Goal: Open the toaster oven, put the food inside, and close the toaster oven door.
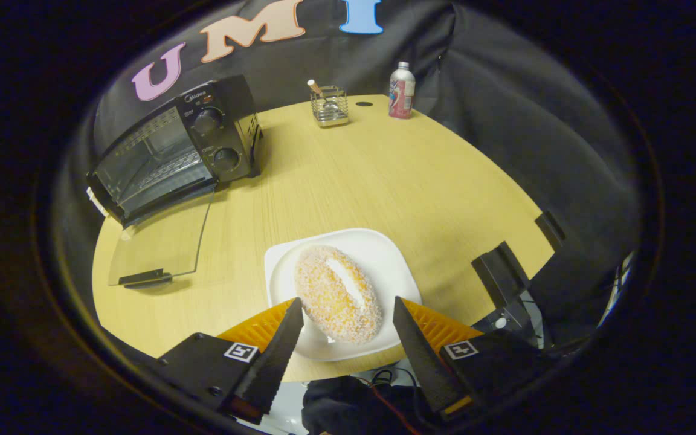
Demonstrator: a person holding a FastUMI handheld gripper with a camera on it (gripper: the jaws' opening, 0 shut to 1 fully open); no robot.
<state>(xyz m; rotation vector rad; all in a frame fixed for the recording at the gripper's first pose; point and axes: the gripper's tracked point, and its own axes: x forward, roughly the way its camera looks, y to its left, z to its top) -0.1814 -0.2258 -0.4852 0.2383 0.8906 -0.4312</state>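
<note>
Sugared bun (338, 294) — seemingly untouched — between spread tongs (348, 305)

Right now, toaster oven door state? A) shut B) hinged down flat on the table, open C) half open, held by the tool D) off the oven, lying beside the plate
B: the toaster oven's glass door lies folded down on the table, cavity exposed, while the tool sits open around the bread on the plate.

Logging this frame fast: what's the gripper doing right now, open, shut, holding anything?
Gripper: open, holding nothing; its fingers straddle the near end of the bread on the white plate, not pressing it.
</note>
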